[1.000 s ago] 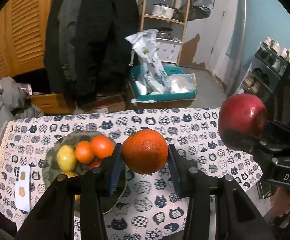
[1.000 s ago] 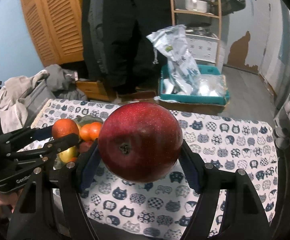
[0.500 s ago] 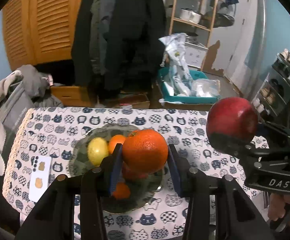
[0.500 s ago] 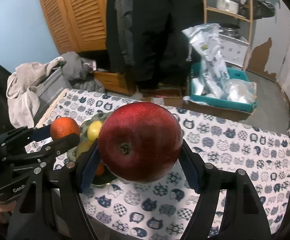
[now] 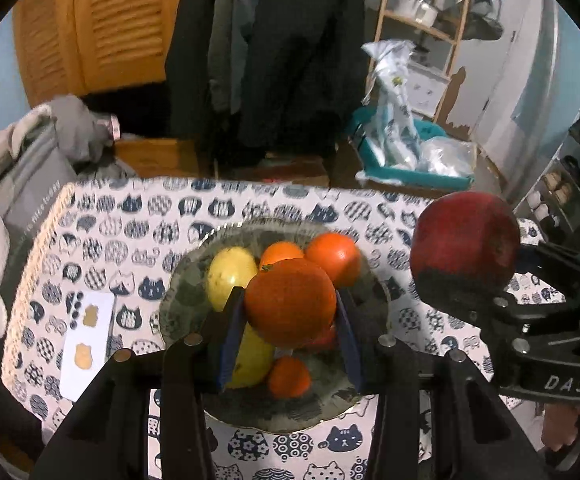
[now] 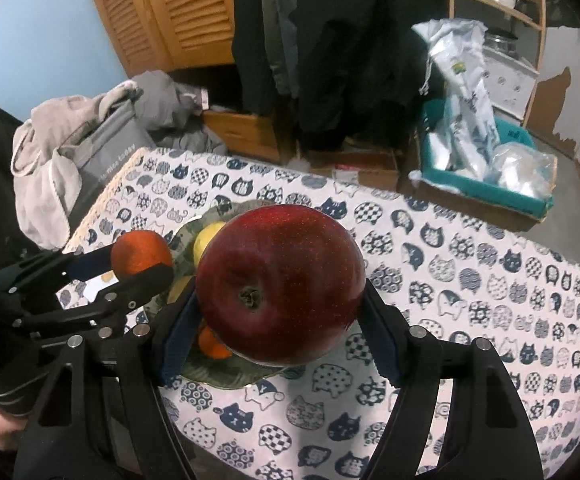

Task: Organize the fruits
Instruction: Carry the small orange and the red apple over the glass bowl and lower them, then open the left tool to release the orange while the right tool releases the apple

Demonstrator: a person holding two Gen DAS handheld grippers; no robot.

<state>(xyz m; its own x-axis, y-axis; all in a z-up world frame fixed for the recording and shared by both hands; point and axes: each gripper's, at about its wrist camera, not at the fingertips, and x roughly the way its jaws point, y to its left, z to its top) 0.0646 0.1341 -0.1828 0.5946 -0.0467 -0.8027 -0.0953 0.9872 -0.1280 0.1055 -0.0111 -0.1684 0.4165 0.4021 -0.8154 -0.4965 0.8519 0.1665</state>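
Two claws each hold one round fruit above the surface (image 5: 138, 216), which wears a cloth printed with little cat faces. The left claw (image 5: 290, 316) is closed tight on a bumpy orange (image 5: 290, 304), its blue pads pressing both sides. This orange hangs right over a wide, shallow dish (image 5: 182, 292) with a wavy rim. In the dish lie a smooth yellow lemon (image 5: 230, 276), more small oranges (image 5: 332, 254) and one little orange (image 5: 289, 376) at 6 o'clock. The right claw (image 6: 278, 312) is closed on a big, shiny, dark red apple (image 6: 280, 284), at 3 o'clock from the dish in the left view. A flat white card (image 5: 86, 344) lies at 9 o'clock of the dish.
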